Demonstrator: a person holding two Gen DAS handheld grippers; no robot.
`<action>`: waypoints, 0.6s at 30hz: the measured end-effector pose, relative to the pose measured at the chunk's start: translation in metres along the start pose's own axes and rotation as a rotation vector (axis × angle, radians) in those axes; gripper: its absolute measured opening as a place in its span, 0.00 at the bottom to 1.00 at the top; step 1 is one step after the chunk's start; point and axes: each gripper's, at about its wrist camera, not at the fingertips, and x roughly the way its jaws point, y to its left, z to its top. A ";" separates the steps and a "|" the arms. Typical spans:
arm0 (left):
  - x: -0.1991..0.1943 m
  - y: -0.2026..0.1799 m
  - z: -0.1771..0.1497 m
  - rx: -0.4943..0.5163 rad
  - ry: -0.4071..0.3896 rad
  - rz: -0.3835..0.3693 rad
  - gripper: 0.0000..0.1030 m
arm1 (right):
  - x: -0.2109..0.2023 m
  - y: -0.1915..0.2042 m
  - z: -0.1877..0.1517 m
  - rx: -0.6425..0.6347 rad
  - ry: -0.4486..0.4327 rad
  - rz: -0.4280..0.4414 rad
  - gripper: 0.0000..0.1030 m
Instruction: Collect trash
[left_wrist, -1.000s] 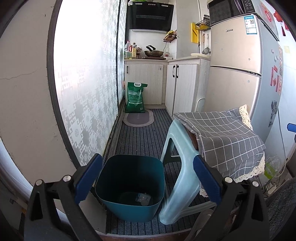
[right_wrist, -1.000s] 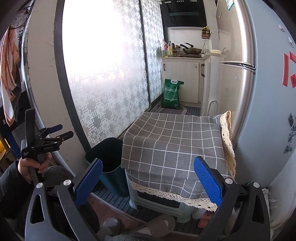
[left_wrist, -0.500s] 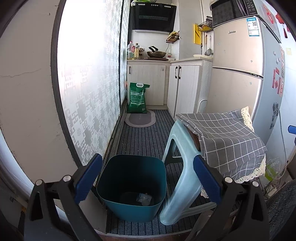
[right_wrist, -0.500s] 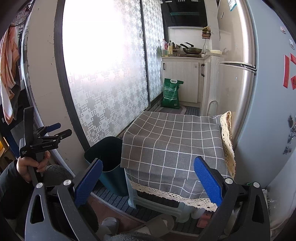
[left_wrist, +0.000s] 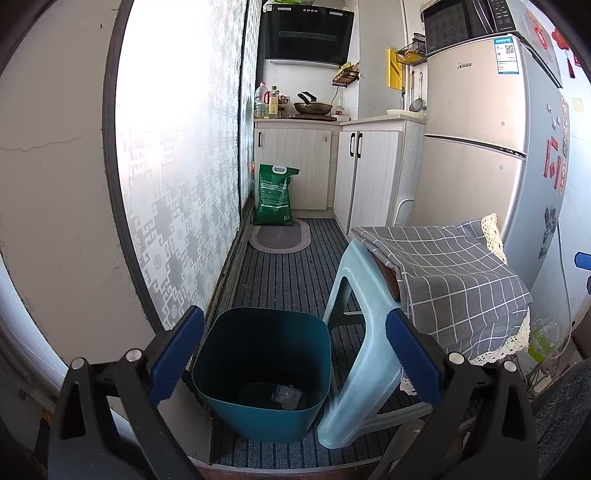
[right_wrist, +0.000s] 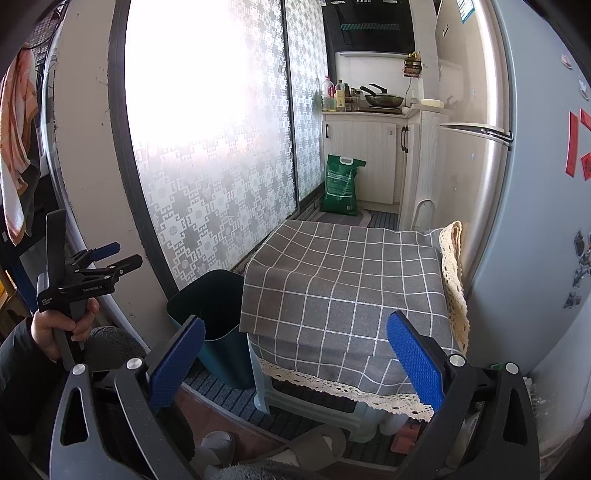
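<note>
A dark teal bin (left_wrist: 262, 373) stands on the striped floor mat by the frosted sliding door. One crumpled clear piece of trash (left_wrist: 286, 393) lies at its bottom. My left gripper (left_wrist: 293, 332) hovers open above and in front of the bin, with nothing between its blue pads (left_wrist: 177, 354). My right gripper (right_wrist: 295, 332) is open too and empty, facing the cloth-covered stool (right_wrist: 343, 280). The bin (right_wrist: 218, 317) shows left of that stool. In the right wrist view a hand (right_wrist: 55, 328) holds the left gripper (right_wrist: 122, 256) at the far left.
A pale plastic stool (left_wrist: 365, 350) under a grey checked cloth (left_wrist: 454, 273) stands right beside the bin. A fridge (left_wrist: 476, 166) rises on the right. Cabinets, a green bag (left_wrist: 275, 195) and an oval rug (left_wrist: 280, 238) lie farther down the narrow kitchen. Slippers (right_wrist: 218, 446) sit at my feet.
Both grippers stay open and nearly still. The left wrist view has turned slightly, and the hand-held left gripper sits a touch higher in the right wrist view.
</note>
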 end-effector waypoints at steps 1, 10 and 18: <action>0.000 0.001 0.000 -0.002 -0.001 0.000 0.97 | 0.000 0.000 0.000 0.000 -0.001 0.001 0.97; -0.001 0.002 -0.001 -0.004 -0.004 -0.003 0.97 | 0.000 0.001 0.000 -0.001 0.000 -0.001 0.97; -0.001 0.002 -0.001 -0.002 -0.003 -0.002 0.97 | 0.001 -0.002 -0.001 -0.004 0.005 0.001 0.97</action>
